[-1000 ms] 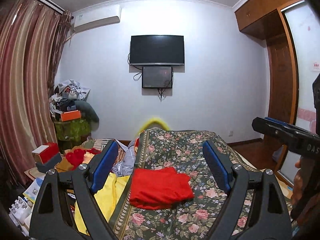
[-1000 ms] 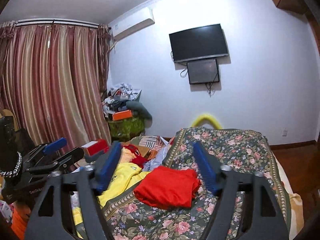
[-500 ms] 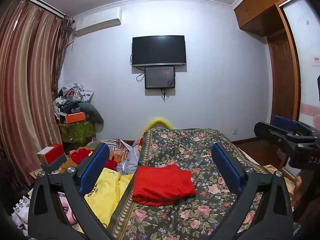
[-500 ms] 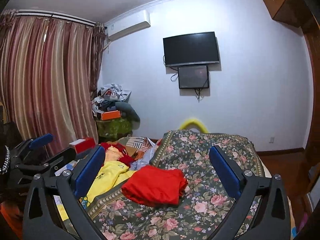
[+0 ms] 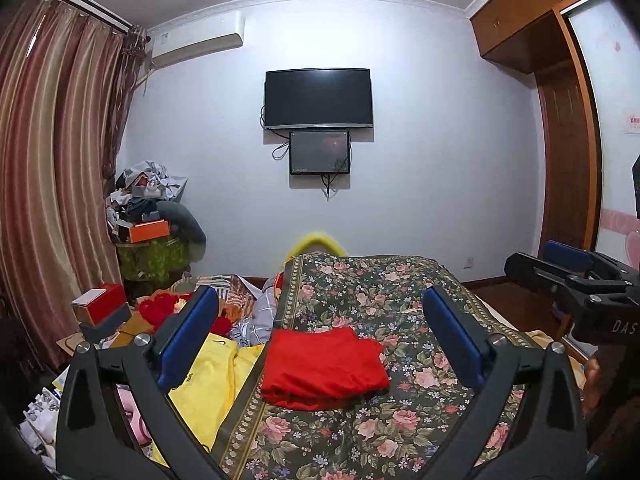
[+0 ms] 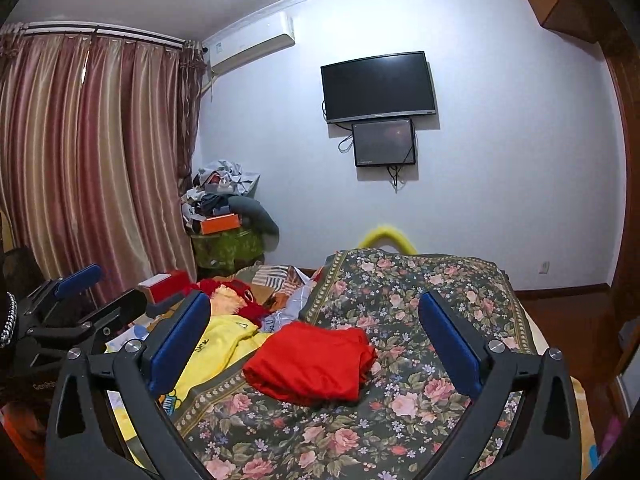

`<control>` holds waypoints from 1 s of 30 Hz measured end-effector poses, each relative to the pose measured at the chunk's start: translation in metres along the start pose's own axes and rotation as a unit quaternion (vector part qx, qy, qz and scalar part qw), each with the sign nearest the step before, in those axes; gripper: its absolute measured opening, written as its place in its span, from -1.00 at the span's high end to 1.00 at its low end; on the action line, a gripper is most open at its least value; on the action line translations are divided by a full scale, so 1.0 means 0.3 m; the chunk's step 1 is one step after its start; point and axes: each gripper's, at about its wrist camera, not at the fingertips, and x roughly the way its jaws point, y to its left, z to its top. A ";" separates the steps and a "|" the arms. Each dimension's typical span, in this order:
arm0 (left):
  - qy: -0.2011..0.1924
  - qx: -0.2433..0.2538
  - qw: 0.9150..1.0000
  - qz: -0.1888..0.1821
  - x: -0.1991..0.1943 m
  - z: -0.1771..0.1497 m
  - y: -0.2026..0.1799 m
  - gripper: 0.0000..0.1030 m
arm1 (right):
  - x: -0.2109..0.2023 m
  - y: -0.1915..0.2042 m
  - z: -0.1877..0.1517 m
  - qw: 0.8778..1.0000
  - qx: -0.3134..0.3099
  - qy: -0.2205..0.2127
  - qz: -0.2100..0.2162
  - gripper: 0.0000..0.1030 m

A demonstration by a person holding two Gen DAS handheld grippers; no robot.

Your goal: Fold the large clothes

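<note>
A folded red garment (image 5: 322,364) lies on the dark floral bedspread (image 5: 380,412); it also shows in the right wrist view (image 6: 312,364). My left gripper (image 5: 320,316) is open and empty, held above and short of the garment. My right gripper (image 6: 312,316) is open and empty too, also above and short of it. The right gripper shows at the right edge of the left wrist view (image 5: 576,284), and the left gripper at the left edge of the right wrist view (image 6: 76,304).
A yellow garment (image 5: 208,384) and a heap of mixed clothes (image 5: 240,304) lie left of the bedspread. A red and white box (image 5: 100,300) sits beside them. A cluttered green stand (image 5: 154,256) is by the curtain (image 5: 52,184). A wardrobe (image 5: 568,140) stands right.
Both grippers have opened wider and drawn back and up a little from the bed. The red garment lies where it was.
</note>
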 end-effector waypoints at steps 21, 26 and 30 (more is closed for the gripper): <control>0.004 -0.007 1.000 0.003 0.025 -0.017 0.005 -0.99 | 0.002 -0.012 0.003 1.000 0.001 0.008 0.004 -1.00; 0.006 -0.010 1.000 0.003 0.029 -0.025 0.001 -0.99 | 0.001 -0.012 0.002 1.000 0.003 0.011 0.004 -1.00; 0.008 -0.010 1.000 0.000 0.030 -0.029 -0.003 -0.99 | 0.004 -0.013 0.002 1.000 0.004 0.012 0.004 -1.00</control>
